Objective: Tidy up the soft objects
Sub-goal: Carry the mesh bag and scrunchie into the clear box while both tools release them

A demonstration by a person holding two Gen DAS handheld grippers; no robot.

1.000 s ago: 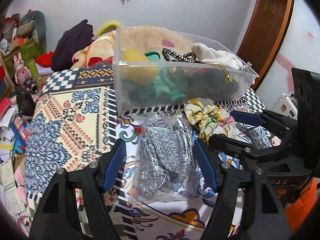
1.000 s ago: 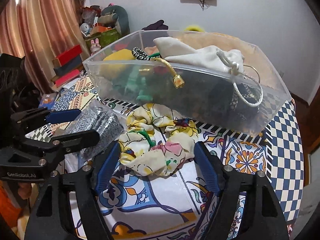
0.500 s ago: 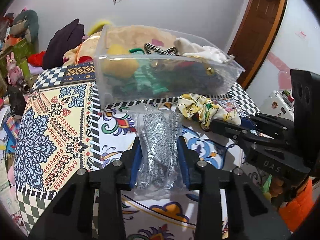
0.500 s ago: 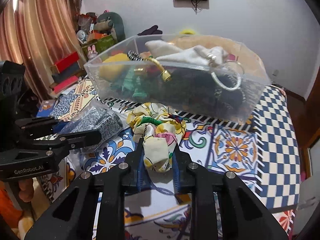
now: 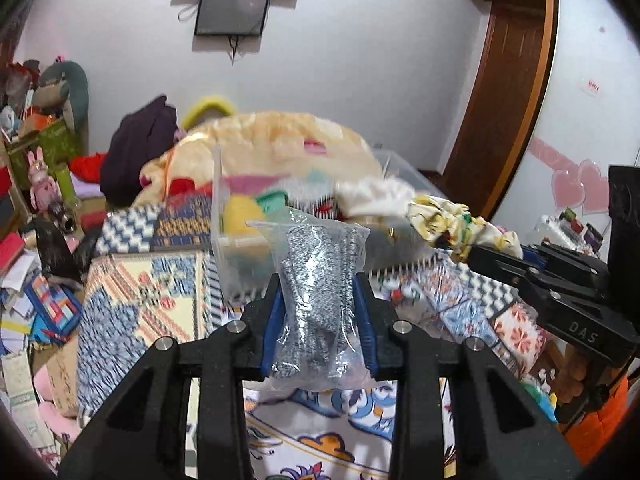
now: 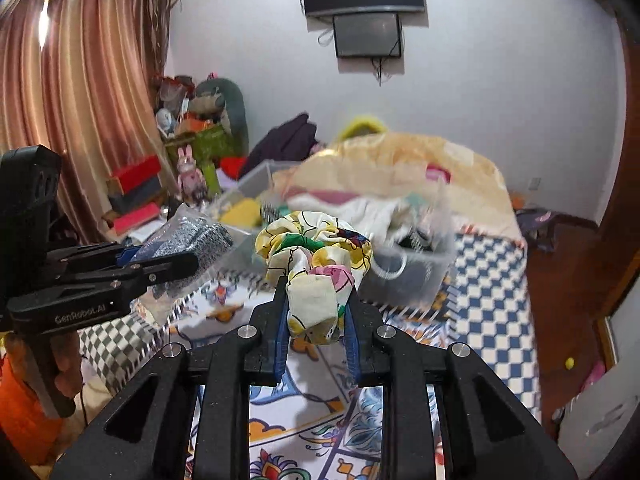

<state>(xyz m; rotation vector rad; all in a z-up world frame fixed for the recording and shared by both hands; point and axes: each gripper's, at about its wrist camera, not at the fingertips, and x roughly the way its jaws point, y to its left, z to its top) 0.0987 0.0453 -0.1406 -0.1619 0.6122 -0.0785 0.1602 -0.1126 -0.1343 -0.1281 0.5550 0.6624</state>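
From your left wrist camera, your left gripper [image 5: 320,320] is clamped on a clear plastic bag [image 5: 318,280] filled with speckled grey-and-white fabric. The blue pads [image 5: 276,320] press its sides, and the bag stands upright between them, lifted off the patterned bedspread [image 5: 140,292]. Just behind the bag is a clear plastic bin [image 5: 228,248], blurred, holding yellow, green and white soft things. A big cream plush toy [image 5: 280,136] lies beyond the bin. To the right, your right gripper [image 5: 460,250] reaches in from the side, holding a yellow floral scrunchie [image 5: 452,220] near the bin's right end. A dark screen [image 5: 232,12] hangs on the wall above.

From your right wrist camera, your right gripper [image 6: 316,320] is closed tight on the scrunchie [image 6: 316,264], which bunches up above the fingertips, clear of the bedspread [image 6: 492,292]. The bin [image 6: 420,276] sits behind it, blurred, with white cloth inside. At the left, your left gripper [image 6: 188,254] holds the bag [image 6: 188,240] level with the scrunchie and well apart from it. Pink curtains [image 6: 80,100] hang at the far left, with a shelf of toys [image 6: 196,120] beside them.
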